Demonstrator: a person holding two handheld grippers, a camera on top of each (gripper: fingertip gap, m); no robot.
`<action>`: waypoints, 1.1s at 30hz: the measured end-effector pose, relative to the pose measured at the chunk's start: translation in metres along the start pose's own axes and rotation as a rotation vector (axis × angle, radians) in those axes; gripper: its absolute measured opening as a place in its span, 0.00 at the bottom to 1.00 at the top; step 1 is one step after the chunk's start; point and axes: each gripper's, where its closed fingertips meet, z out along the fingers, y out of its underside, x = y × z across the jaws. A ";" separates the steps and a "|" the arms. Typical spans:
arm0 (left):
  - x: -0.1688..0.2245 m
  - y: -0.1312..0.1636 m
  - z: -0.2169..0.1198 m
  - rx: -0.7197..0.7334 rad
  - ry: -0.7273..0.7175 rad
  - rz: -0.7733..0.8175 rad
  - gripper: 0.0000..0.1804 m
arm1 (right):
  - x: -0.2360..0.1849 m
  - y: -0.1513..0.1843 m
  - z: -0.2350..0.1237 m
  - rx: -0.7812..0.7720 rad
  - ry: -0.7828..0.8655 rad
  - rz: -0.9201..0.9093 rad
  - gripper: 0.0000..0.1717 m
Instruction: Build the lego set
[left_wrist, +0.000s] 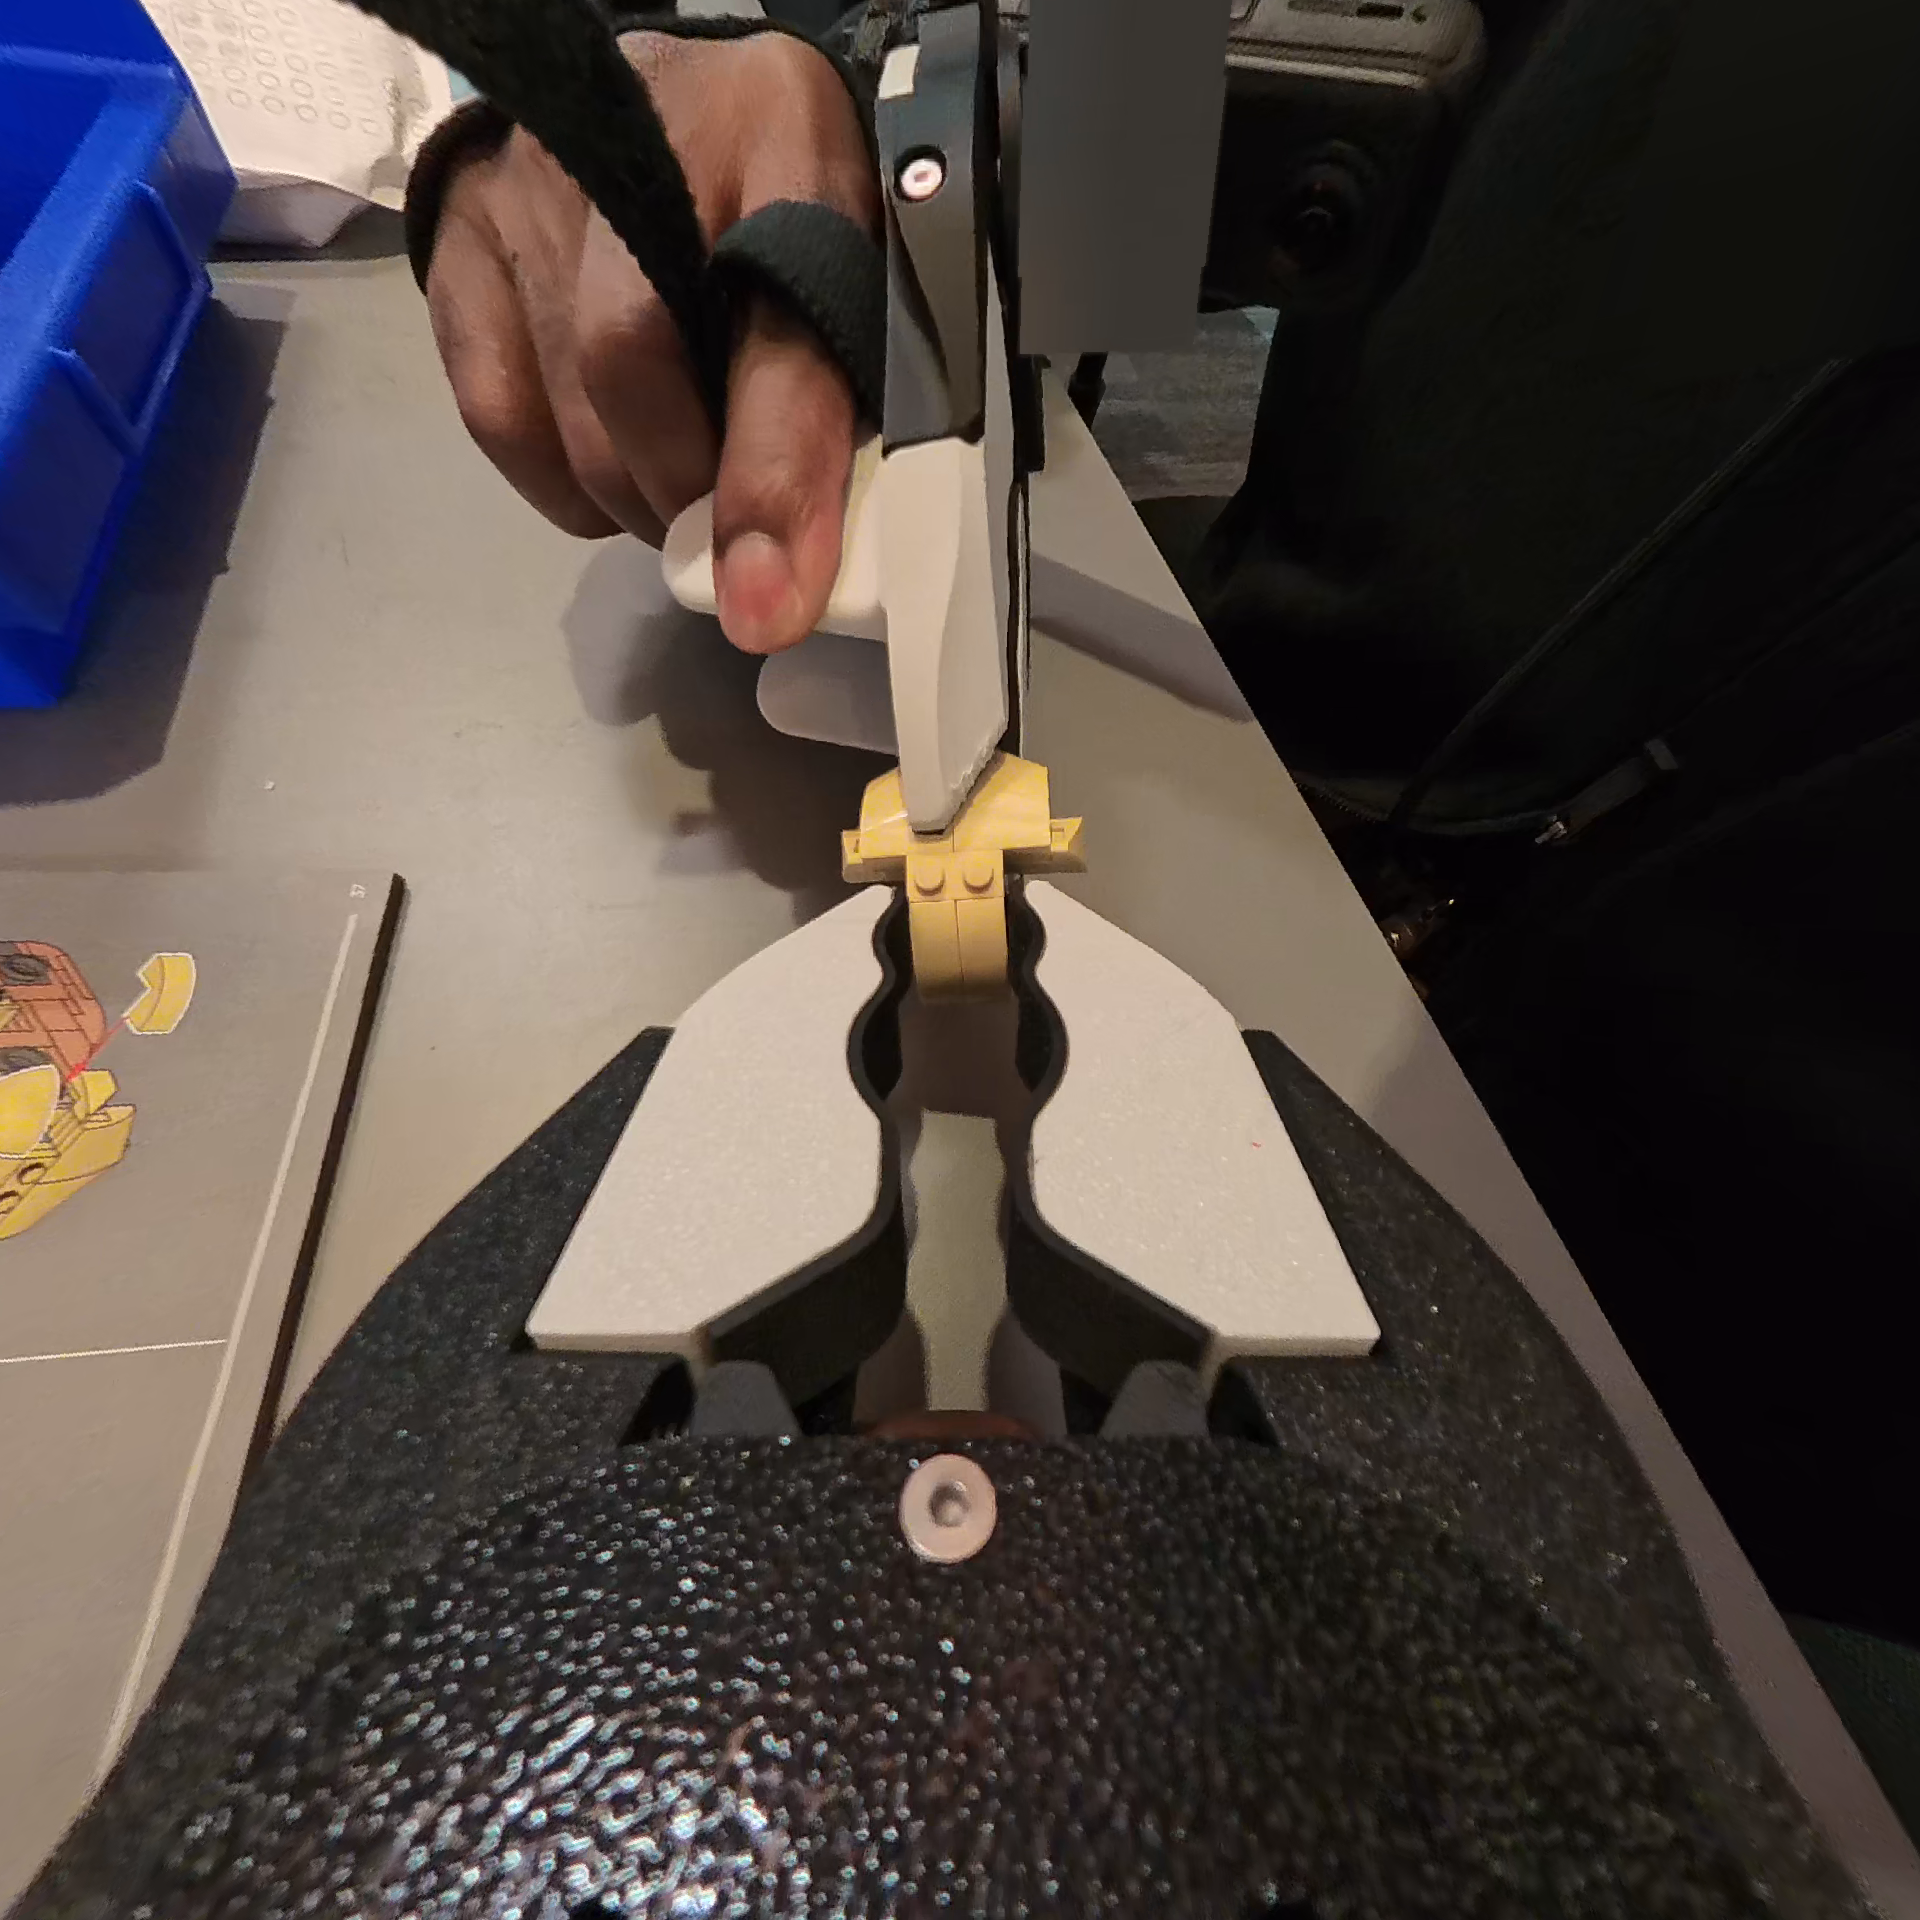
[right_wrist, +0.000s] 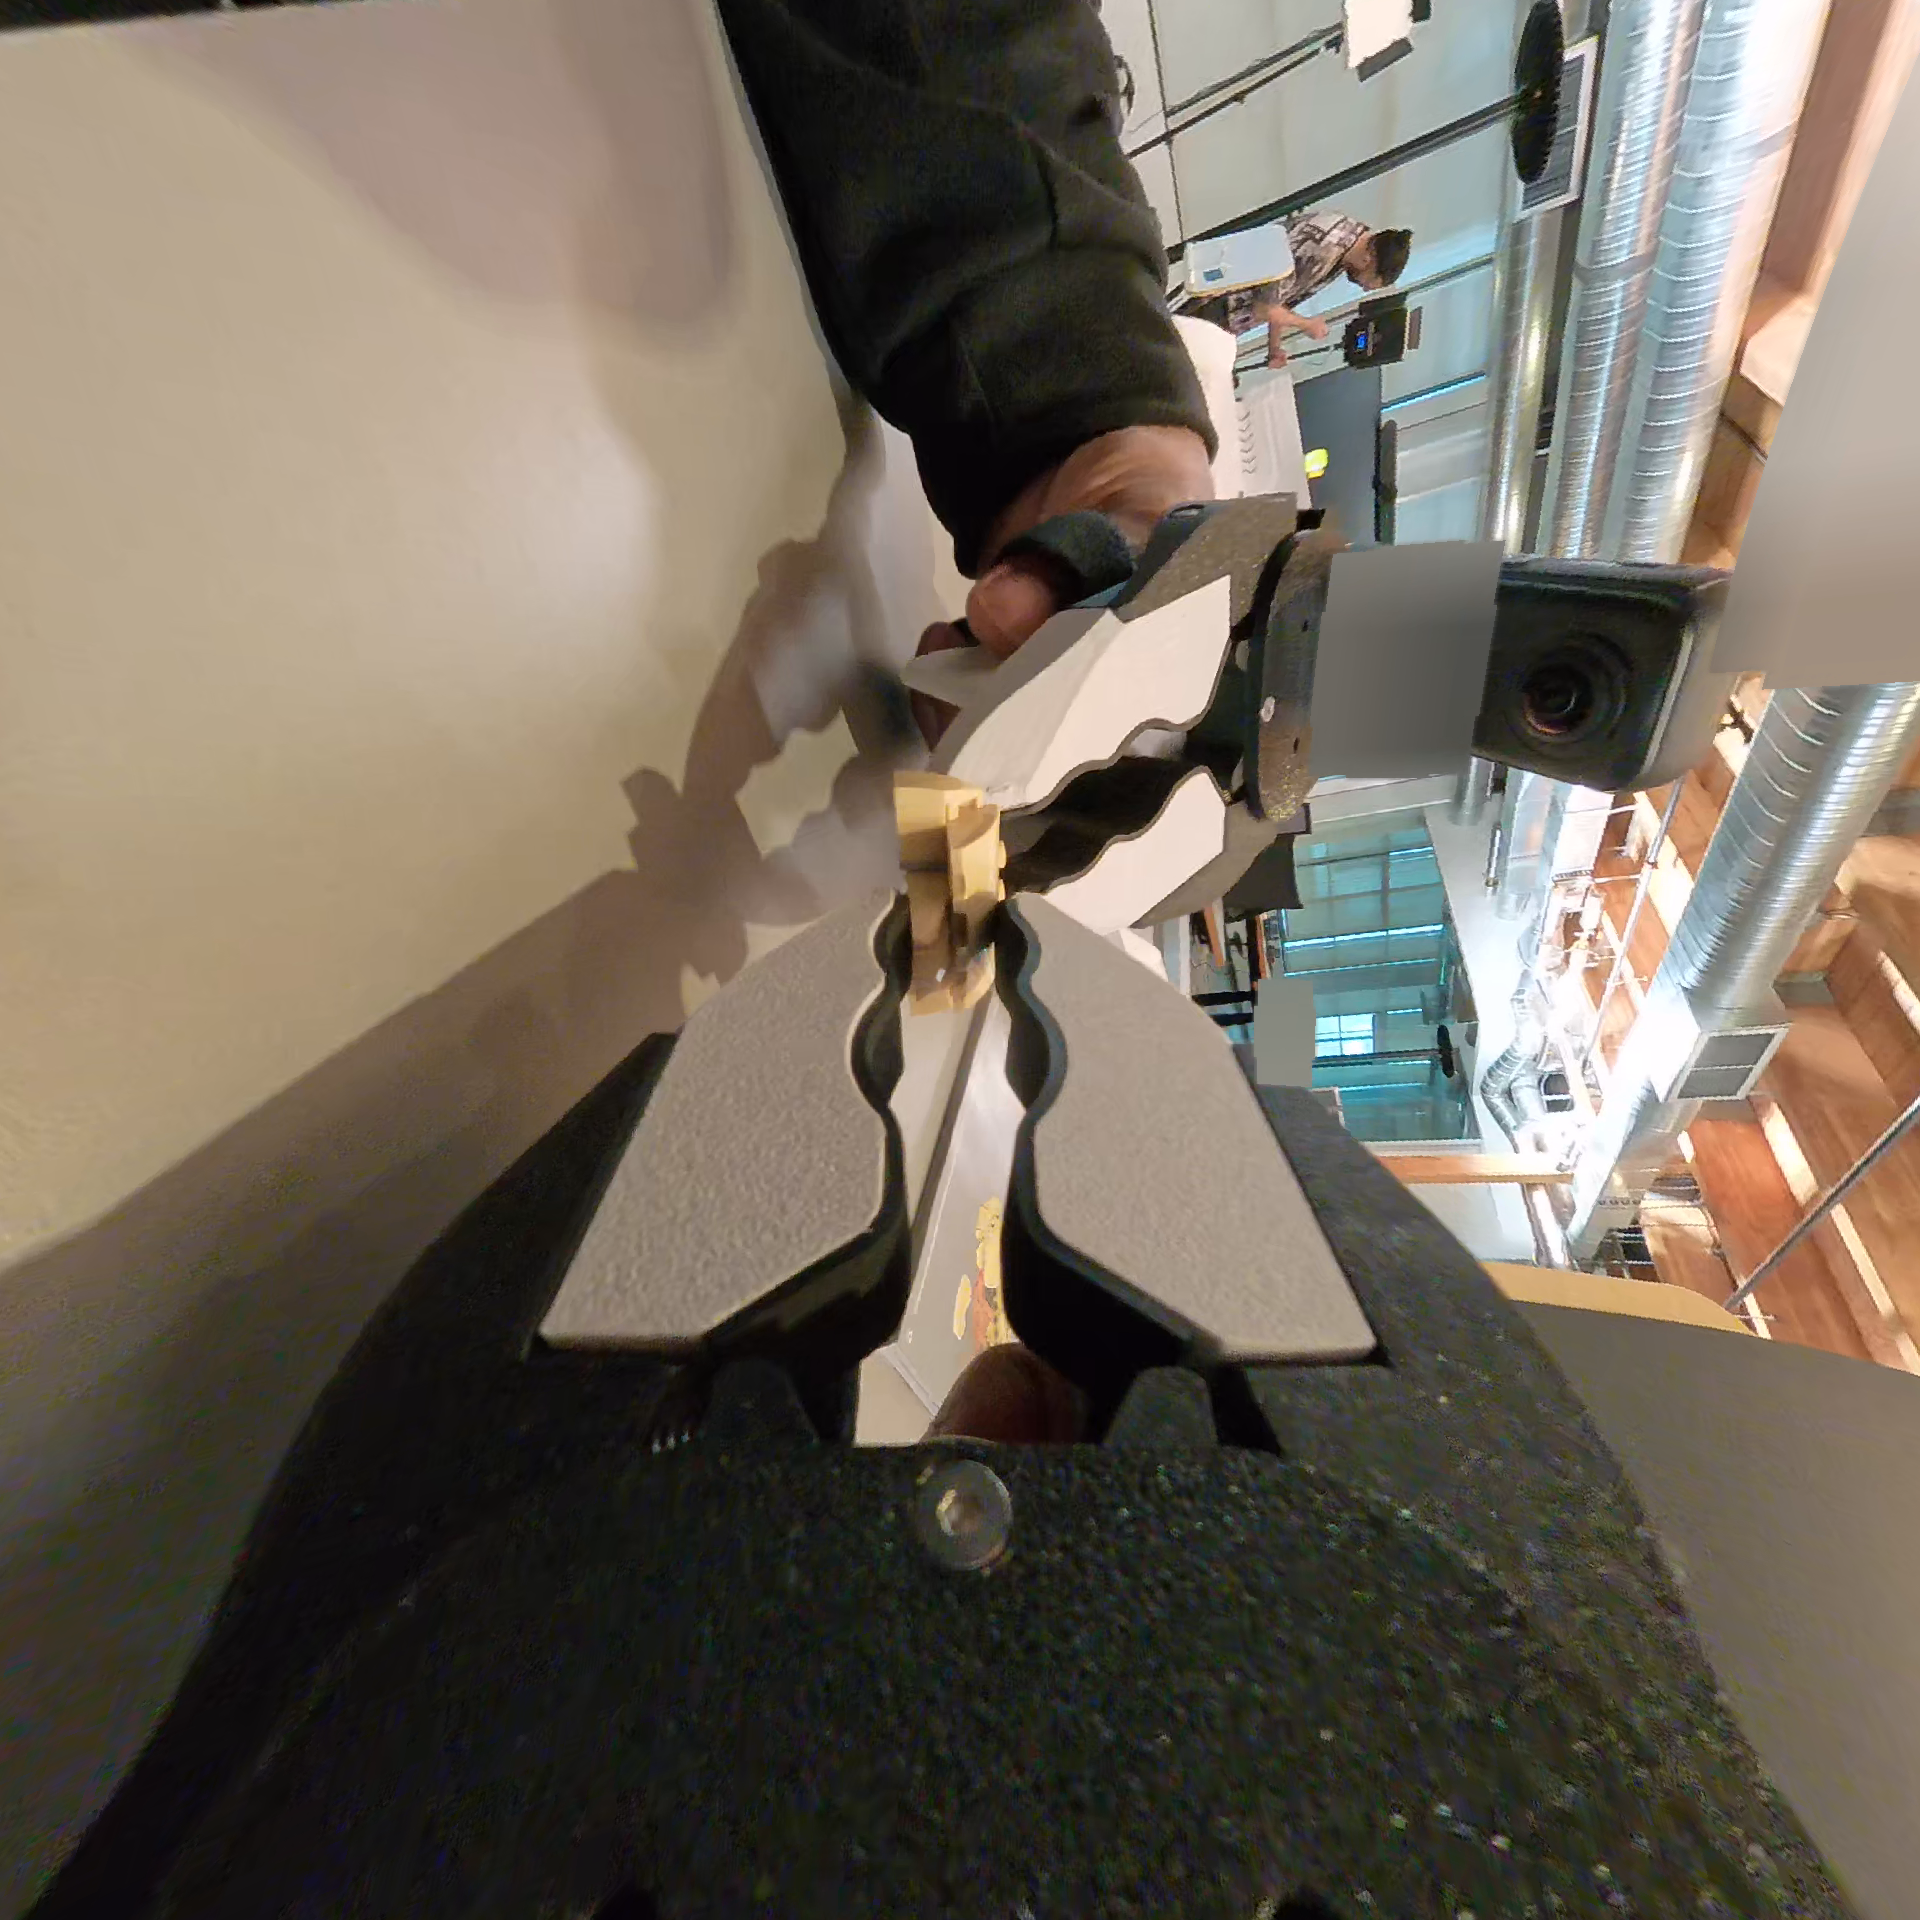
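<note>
Your left gripper (left_wrist: 954, 935) clamps the tan brick assembly's (left_wrist: 961, 868) stem between its 2 pads. Your right gripper (right_wrist: 951, 935) pinches its other end, above the grey table (left_wrist: 468, 644).

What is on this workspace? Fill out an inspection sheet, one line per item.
Surface: grey table, its edge running along the right.
Job's things: tan brick assembly, off the table, held at both ends.
Clutter: blue bin at far left; printed instruction page lying flat.
Grippers: left tongs clamp the assembly's near end; right tongs clamp its far end.
Cables: nothing seen.
Surroundings: dark bag beyond the table edge; metal ducts; a person far off.
</note>
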 end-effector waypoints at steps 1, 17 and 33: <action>0.000 0.001 0.001 -0.008 -0.002 0.009 0.09 | -0.001 0.000 0.000 -0.004 -0.008 -0.003 0.09; -0.007 0.003 -0.001 -0.026 -0.059 0.002 0.09 | -0.003 0.016 0.005 -0.040 0.100 -0.072 0.17; -0.004 0.008 0.005 -0.068 -0.056 0.029 0.09 | -0.007 0.015 0.004 -0.079 0.036 -0.113 0.10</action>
